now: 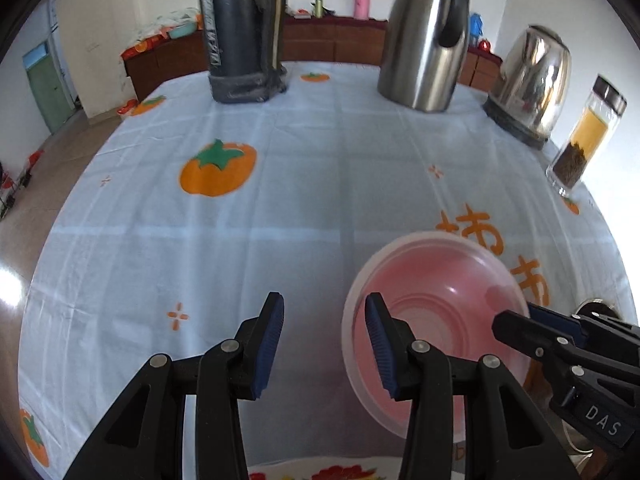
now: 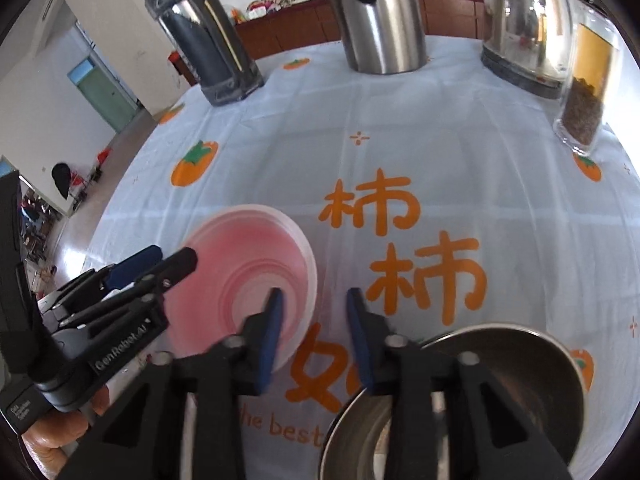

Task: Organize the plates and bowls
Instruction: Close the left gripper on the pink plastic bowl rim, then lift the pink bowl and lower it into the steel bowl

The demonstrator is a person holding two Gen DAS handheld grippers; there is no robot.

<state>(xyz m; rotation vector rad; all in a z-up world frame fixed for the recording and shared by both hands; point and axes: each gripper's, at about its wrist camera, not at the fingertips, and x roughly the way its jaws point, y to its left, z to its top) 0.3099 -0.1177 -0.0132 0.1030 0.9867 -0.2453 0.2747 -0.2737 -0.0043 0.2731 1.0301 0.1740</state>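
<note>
A pink bowl with a pale rim sits on the persimmon-print tablecloth. My left gripper is open. Its right finger overlaps the bowl's left rim and its left finger hangs over bare cloth. My right gripper reaches in at the bowl's right rim. In the right wrist view the right gripper stands open astride the pink bowl's right rim, one finger over the inside and one outside, pads not pressing. The left gripper is at the far rim. A steel bowl lies under the right finger.
Along the table's far side stand a dark thermos, a steel jug, a steel kettle and a glass bottle of tea. A flower-patterned rim shows at the near edge. A person's hand holds the left gripper.
</note>
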